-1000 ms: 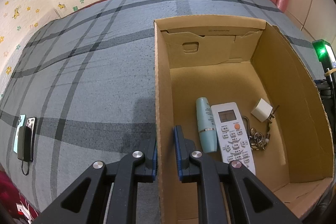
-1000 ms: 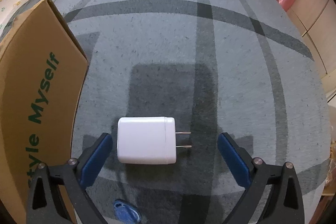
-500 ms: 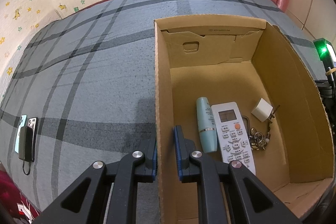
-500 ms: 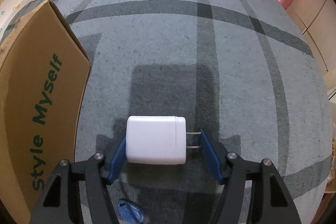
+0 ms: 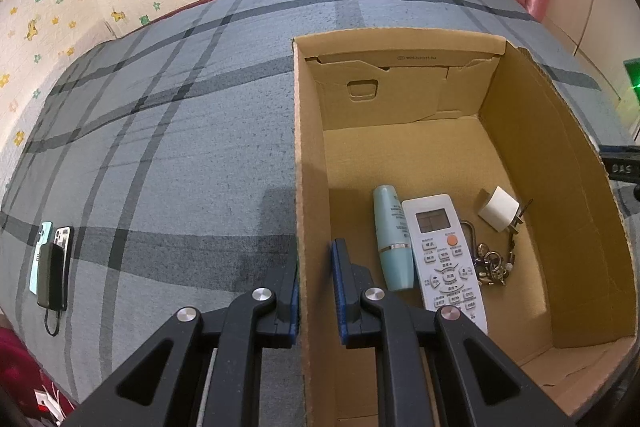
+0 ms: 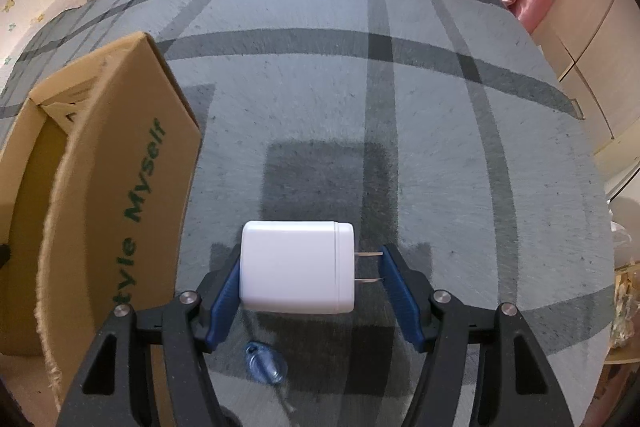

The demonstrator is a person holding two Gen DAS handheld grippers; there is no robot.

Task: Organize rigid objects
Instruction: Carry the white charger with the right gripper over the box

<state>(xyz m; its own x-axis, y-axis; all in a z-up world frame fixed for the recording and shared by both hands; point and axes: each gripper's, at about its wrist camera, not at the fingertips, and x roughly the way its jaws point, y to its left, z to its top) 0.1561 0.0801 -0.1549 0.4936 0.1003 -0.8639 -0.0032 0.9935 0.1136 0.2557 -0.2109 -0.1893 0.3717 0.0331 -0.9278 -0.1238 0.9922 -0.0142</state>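
Right gripper point(image 6: 310, 291) clamped on white charger point(image 6: 297, 267), one pad on its flat end, other on prong tips, lifted above grey plaid bedspread point(image 6: 400, 107), just right of cardboard box point(image 6: 120, 187). Left gripper point(image 5: 316, 291) pinched tight on box's left wall point(image 5: 310, 187). Inside: remote point(image 5: 444, 251), teal tube point(image 5: 392, 239), small white plug point(image 5: 498, 213), keys point(image 5: 490, 265).

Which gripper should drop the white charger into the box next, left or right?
Right. The right gripper is already shut on the white charger, beside the cardboard box. The left gripper is clamped on the box's side wall, steadying it.
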